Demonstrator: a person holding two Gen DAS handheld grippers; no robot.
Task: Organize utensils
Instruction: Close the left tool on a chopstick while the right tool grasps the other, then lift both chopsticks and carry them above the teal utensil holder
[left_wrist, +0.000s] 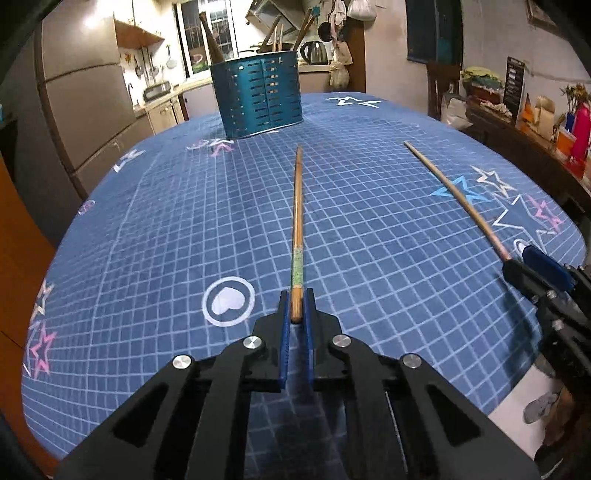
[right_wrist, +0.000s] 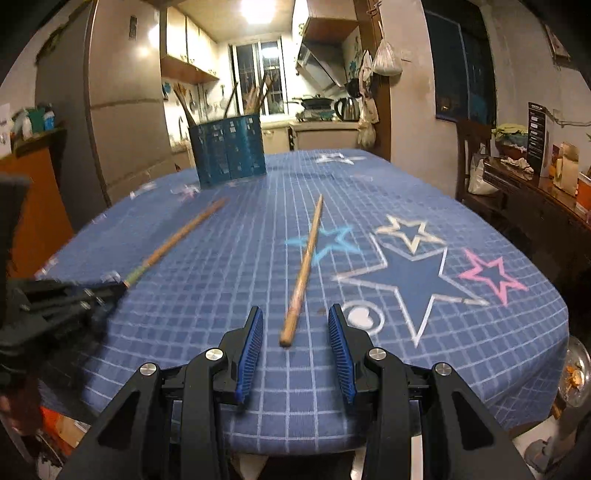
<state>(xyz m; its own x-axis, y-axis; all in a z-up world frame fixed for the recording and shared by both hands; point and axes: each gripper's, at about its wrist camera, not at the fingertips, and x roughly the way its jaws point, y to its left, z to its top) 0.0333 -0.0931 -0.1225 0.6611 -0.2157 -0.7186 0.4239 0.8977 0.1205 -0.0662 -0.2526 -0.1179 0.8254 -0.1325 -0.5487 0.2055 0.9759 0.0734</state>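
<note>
The left gripper is clenched on a chopstick lying on the table, while the right gripper stands released around another chopstick near the table's near edge.

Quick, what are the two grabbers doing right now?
Left gripper: shut on the left chopstick.
Right gripper: open, the right chopstick between its fingers, not gripped.

Dim kitchen: window, ceiling light (glaring), wooden sideboard at right
</note>
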